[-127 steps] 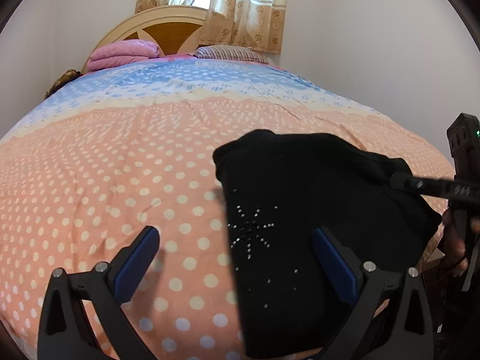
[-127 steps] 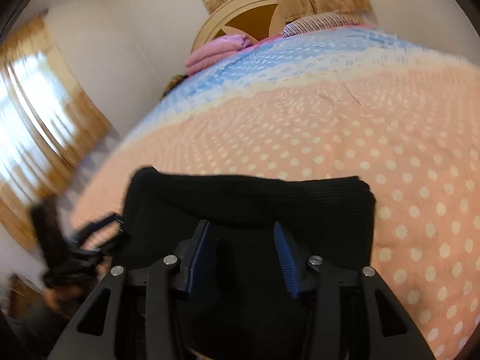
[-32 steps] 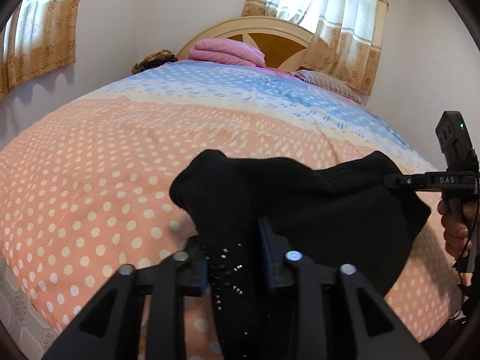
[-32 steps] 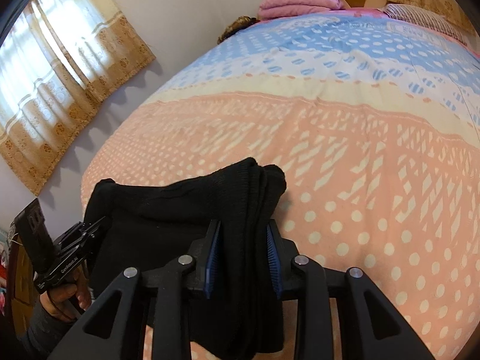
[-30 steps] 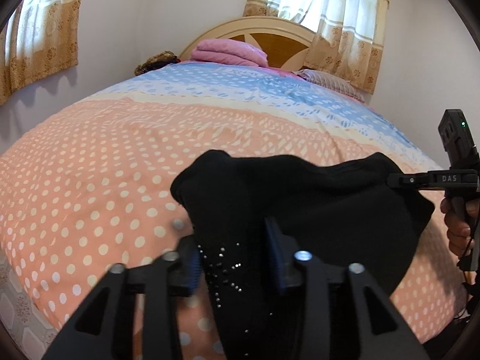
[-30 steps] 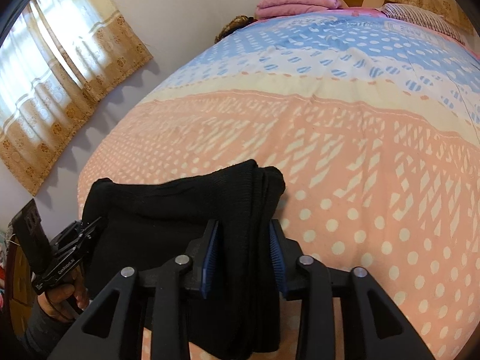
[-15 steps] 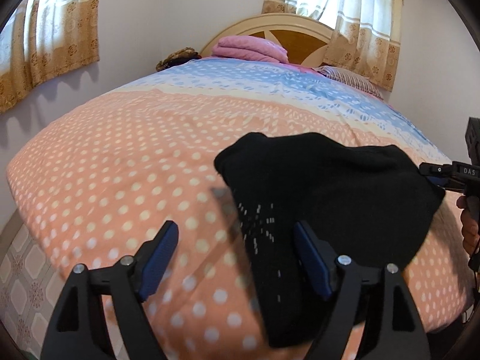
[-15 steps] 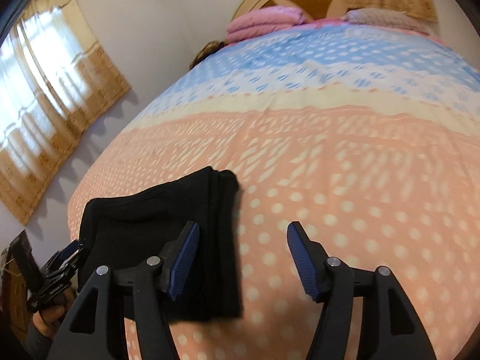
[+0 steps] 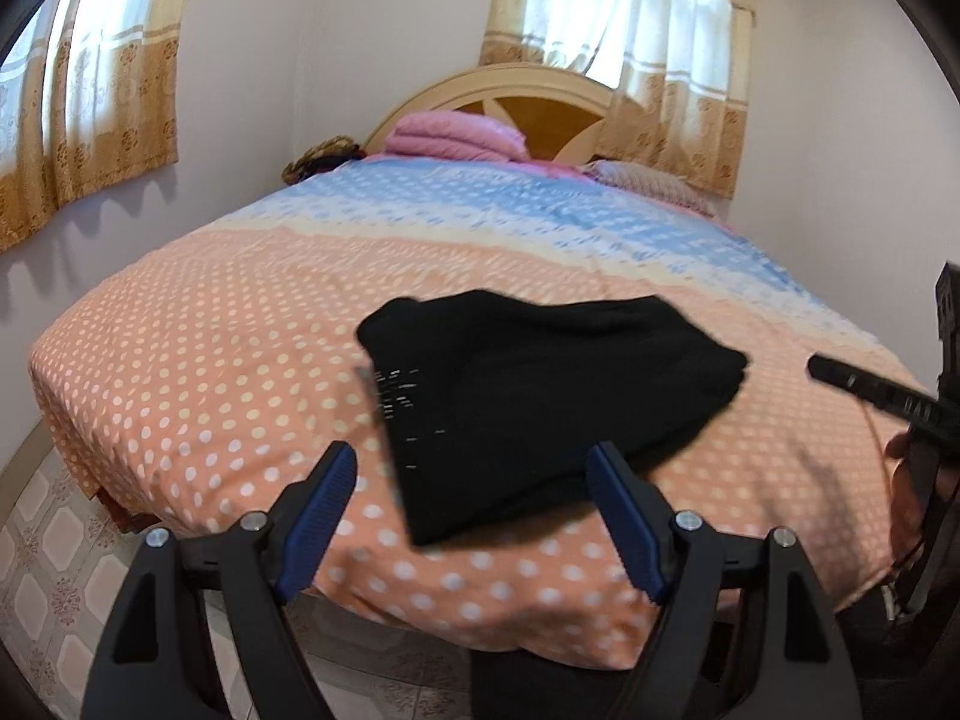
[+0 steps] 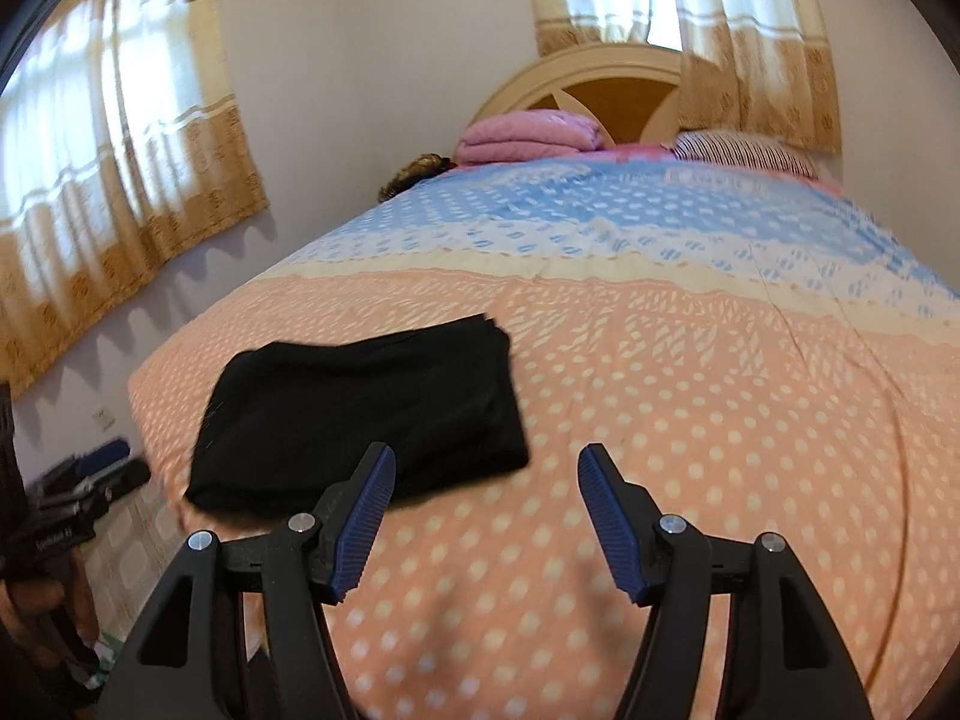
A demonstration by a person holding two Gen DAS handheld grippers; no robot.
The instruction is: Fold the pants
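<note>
Now the folded pants [image 9: 540, 408] lie near the foot corner of the bed [image 9: 198, 360]; left gripper [image 9: 474, 522] sits nearer, jaws spread, empty (fabric just ahead); right gripper [image 10: 486, 528], jaws having just opened, holds nothing, pants up-left.

The black pants [image 9: 540, 402] are folded up into a compact, roughly rectangular bundle, several layers thick along one edge. They lie flat on the orange polka-dot part of the bedspread [image 9: 210, 360], close to the foot corner of the bed. Small silvery studs dot the fabric near one end. Nothing is touching them, just lying loose.
</note>
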